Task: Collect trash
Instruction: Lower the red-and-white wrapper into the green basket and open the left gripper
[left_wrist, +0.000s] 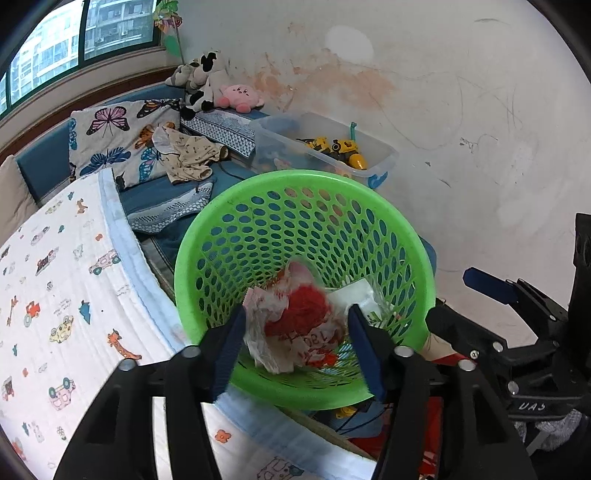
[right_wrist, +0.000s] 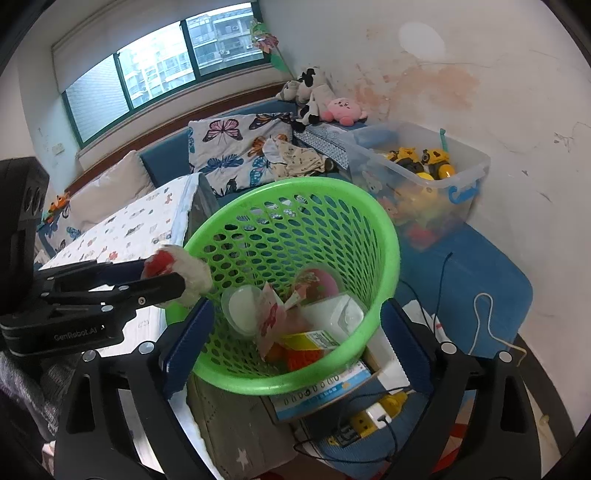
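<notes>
The left tool (left_wrist: 295, 332) is reaching over the rim of the green basket (right_wrist: 384, 236) with a crumpled red and white wrapper (left_wrist: 295, 325) between its 2 fingers. The fingers are standing partly apart, and I cannot tell if they are pressing on the wrapper or letting it go.

The right tool (right_wrist: 295, 343) is sitting at the near side of the basket, wide open and holding nothing.

Inside the basket, other trash (right_wrist: 295, 321) is lying at the bottom.

To do this step well, I think the left tool should be right above the middle of the basket before opening all the way, so the wrapper is falling inside and not over the rim.
</notes>
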